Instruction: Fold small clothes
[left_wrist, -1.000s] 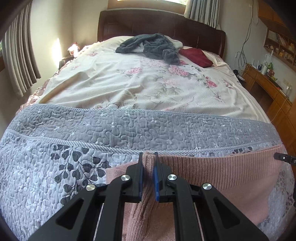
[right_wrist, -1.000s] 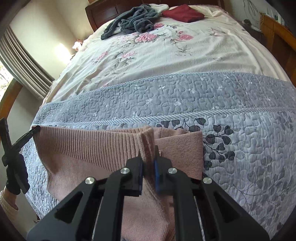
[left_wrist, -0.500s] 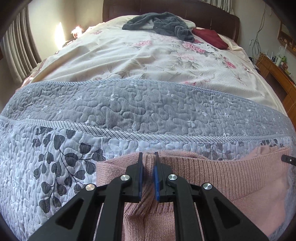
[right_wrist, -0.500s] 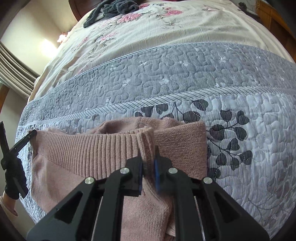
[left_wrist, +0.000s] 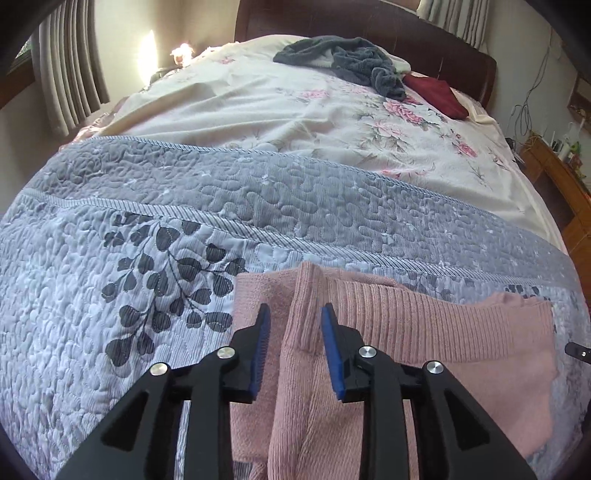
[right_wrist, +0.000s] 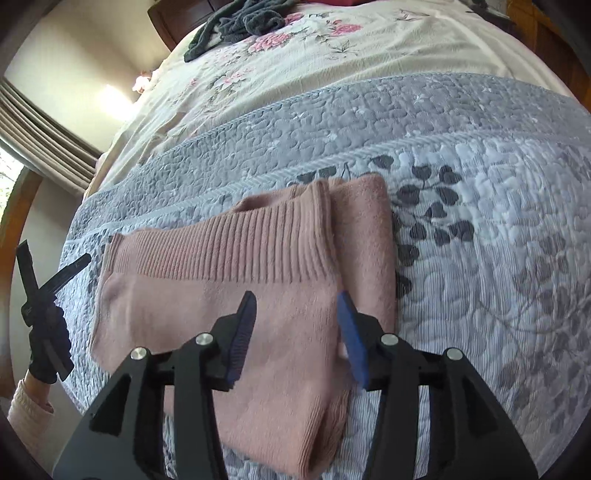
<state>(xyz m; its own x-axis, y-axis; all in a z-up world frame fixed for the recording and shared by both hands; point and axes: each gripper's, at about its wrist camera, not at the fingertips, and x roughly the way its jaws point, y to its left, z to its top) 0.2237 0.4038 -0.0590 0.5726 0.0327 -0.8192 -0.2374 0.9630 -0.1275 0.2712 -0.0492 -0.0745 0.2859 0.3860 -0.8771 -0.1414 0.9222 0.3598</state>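
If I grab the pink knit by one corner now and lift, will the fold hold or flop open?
Probably flops open: the pink knit looks soft and lies limp on the quilt, with both grippers, left and right, open. Its ribbed band seems thicker, so it may hang heavier. The textured knit likely won't slip from the pads.

Showing, at the bottom centre of the left wrist view, as a black hand-held gripper: two angular finger arms with triangular cut-outs, each carrying round silver screws and ending in a ribbed blue pad. Repeating the same build in the right wrist view's hand-held gripper: matte black arms, silver screws, blue pads. Wearing, at the lower left edge of that view, a black glove above a cream knit sleeve.
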